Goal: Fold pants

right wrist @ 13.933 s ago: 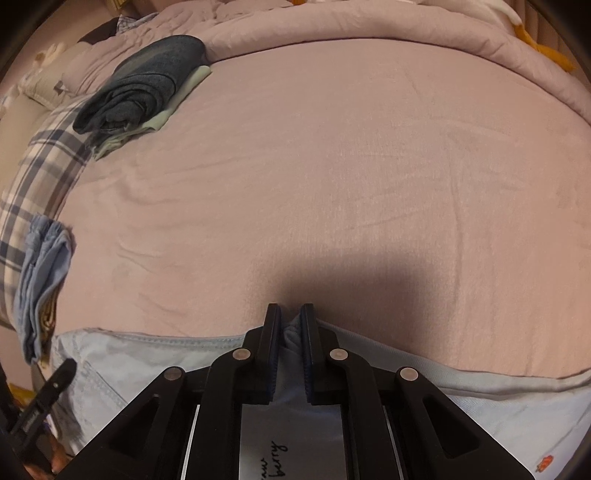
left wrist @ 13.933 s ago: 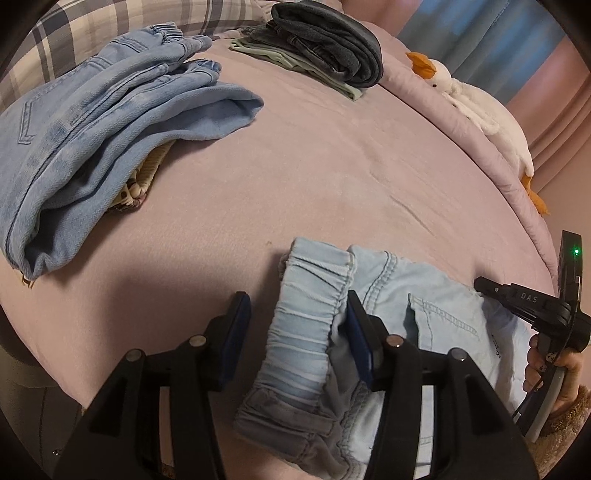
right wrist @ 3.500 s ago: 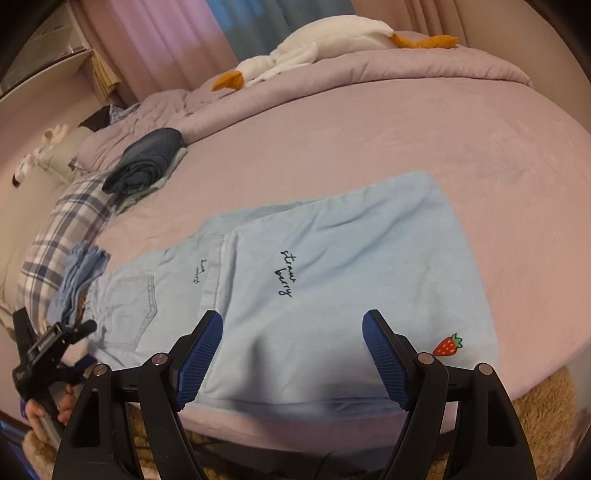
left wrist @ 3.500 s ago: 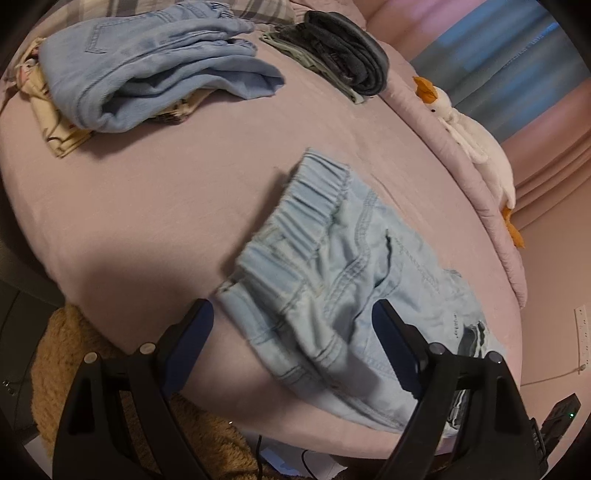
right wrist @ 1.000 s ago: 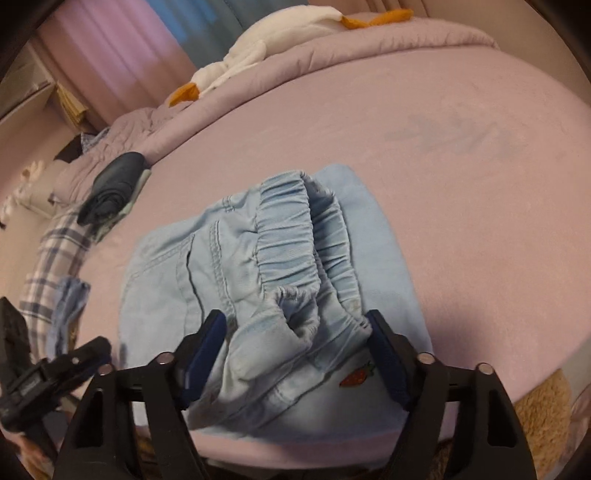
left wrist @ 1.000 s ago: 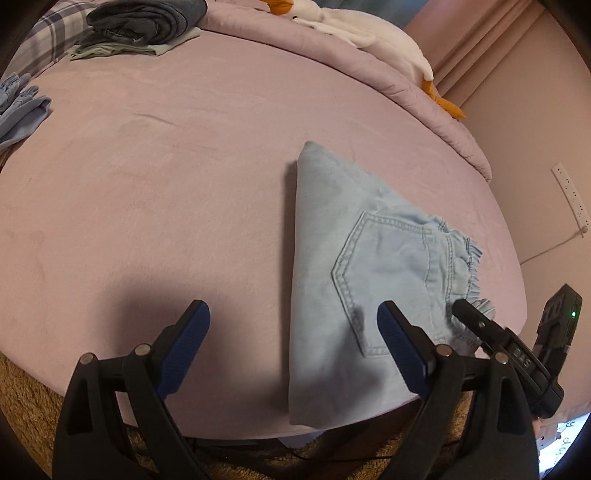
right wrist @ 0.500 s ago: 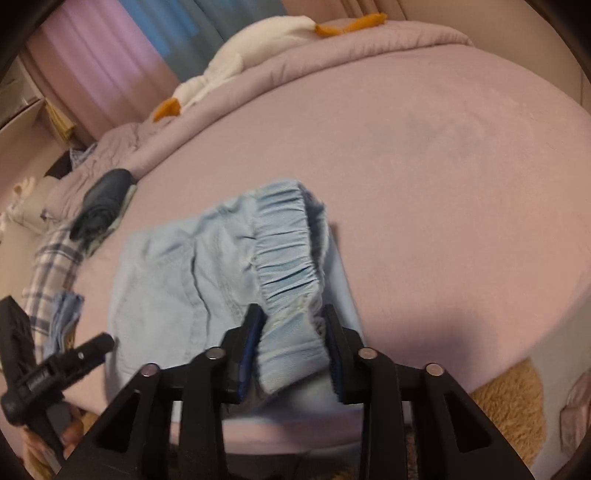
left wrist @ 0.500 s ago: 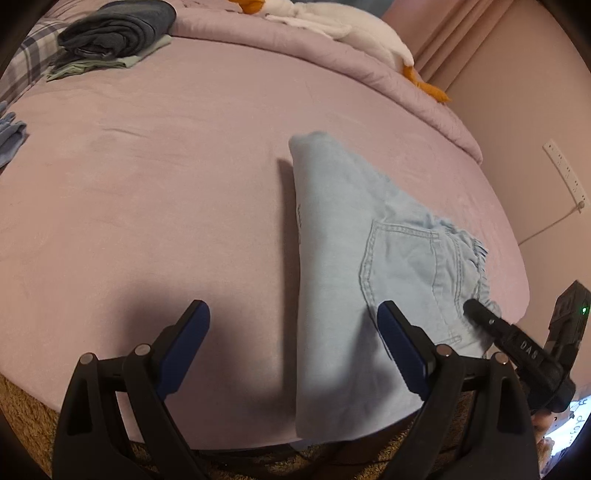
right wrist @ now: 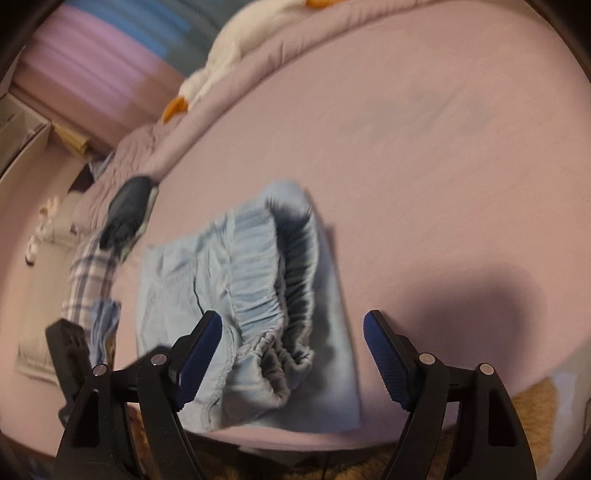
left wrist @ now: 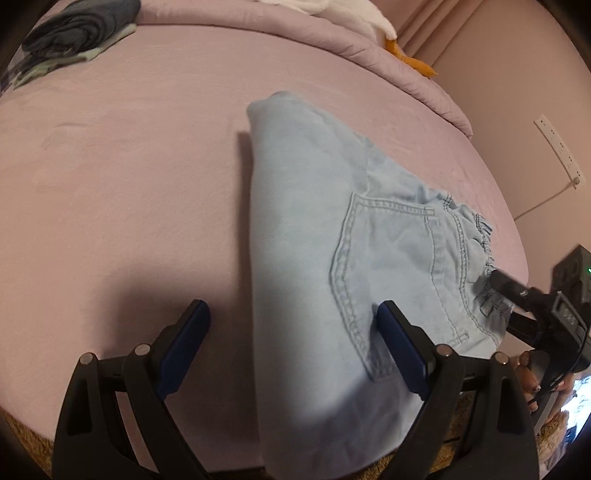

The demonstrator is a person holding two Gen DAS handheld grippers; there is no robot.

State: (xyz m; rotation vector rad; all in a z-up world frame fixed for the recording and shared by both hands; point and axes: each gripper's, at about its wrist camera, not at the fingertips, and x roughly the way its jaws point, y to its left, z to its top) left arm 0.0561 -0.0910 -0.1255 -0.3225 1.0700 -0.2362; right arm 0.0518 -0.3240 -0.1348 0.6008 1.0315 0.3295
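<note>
Folded pants (left wrist: 314, 236) between spread left gripper (left wrist: 295, 343) fingers (left wrist: 400, 343)

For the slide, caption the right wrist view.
Open right gripper above folded light-blue denim pants, elastic waistband up, on pink bed.

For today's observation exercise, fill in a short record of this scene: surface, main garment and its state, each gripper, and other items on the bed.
surface: pink bed
garment: light blue pants, folded into a compact stack near the bed's front edge
waistband: elastic, on top, facing the right gripper
left gripper: open, holding nothing
right gripper: open, holding nothing
other items: dark folded clothes; plush goose at the far edge
</note>
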